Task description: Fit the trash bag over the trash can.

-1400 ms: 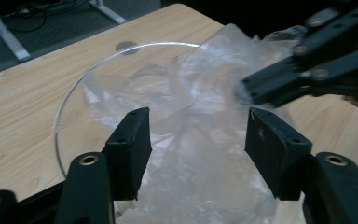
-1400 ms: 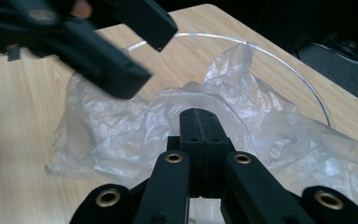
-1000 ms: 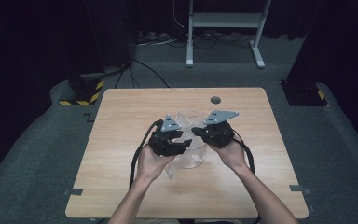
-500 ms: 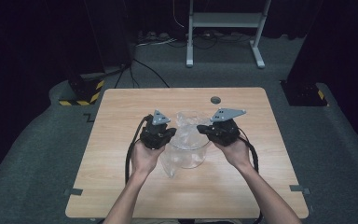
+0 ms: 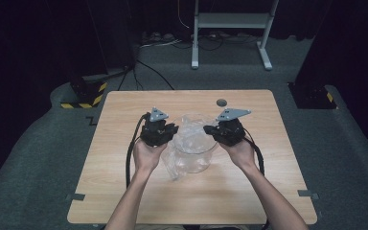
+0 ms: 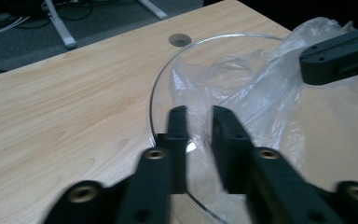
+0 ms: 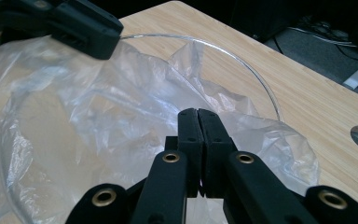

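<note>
A clear bowl (image 5: 194, 143) stands mid-table with a crumpled clear plastic bag (image 5: 179, 165) lying in it and spilling over its near left side. My left gripper (image 5: 174, 133) is at the bowl's left rim (image 6: 205, 39). Its jaws have just been opening and stand a little apart (image 6: 196, 112), with bag film (image 6: 261, 93) showing in the gap, not pressed. My right gripper (image 5: 209, 130) is at the right rim (image 7: 242, 58), jaws shut (image 7: 198, 112) on a fold of the bag (image 7: 98, 107). Each gripper view shows the other gripper's jaw across the bowl.
The wooden table (image 5: 124, 191) has a round cable hole (image 5: 221, 102) behind the bowl. Black cables trail from both grippers along the forearms. Beyond the table stand a white metal frame (image 5: 230, 21) and a yellow-and-black striped base (image 5: 84, 98) on grey floor.
My left gripper has moved left and back, from over the bowl's middle to its left rim. The bag's mouth is spread wider. The right gripper has stayed in place.
</note>
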`<state>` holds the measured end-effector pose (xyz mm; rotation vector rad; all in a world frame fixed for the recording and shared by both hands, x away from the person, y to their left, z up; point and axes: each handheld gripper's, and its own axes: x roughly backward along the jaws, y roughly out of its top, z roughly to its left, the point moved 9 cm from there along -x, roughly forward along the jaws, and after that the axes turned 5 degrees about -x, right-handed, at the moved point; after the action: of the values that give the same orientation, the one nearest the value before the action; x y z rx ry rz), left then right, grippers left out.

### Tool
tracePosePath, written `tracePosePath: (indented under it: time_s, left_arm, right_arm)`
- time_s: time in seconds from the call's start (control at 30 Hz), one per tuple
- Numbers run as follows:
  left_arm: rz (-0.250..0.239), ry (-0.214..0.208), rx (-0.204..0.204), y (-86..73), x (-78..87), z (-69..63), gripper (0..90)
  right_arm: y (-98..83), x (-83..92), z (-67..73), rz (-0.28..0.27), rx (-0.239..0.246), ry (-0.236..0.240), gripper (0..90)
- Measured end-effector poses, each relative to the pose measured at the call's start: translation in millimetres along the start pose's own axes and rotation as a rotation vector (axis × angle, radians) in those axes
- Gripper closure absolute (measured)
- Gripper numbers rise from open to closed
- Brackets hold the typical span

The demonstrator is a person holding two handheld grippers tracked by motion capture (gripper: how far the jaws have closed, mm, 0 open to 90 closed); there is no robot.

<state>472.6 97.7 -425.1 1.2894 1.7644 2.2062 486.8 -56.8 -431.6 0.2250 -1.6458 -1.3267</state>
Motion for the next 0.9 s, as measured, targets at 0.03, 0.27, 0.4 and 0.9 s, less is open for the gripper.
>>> tracePosePath:
  time_s: [0.03, 0.27, 0.4, 0.9]
  left_arm:
    - [-0.007, 0.001, -0.002, 0.3, 3.2, -1.3, 64.2]
    - [-0.008, -0.030, -0.005, -9.1, 19.8, -13.3, 53.1]
    - [0.021, -0.038, -0.019, -16.8, 20.9, -17.4, 62.5]
    - [0.003, 0.051, -0.046, -9.6, 6.8, 9.7, 90.0]
  right_arm:
    - [0.2, 0.3, 0.1, -0.002, 0.002, 0.000, 88.0]
    - [1.4, 1.6, 1.1, -0.007, 0.007, -0.010, 88.6]
    - [2.0, -1.4, 2.0, -0.006, 0.005, -0.011, 88.7]
    - [4.2, -2.6, 1.4, -0.008, 0.004, -0.013, 88.0]
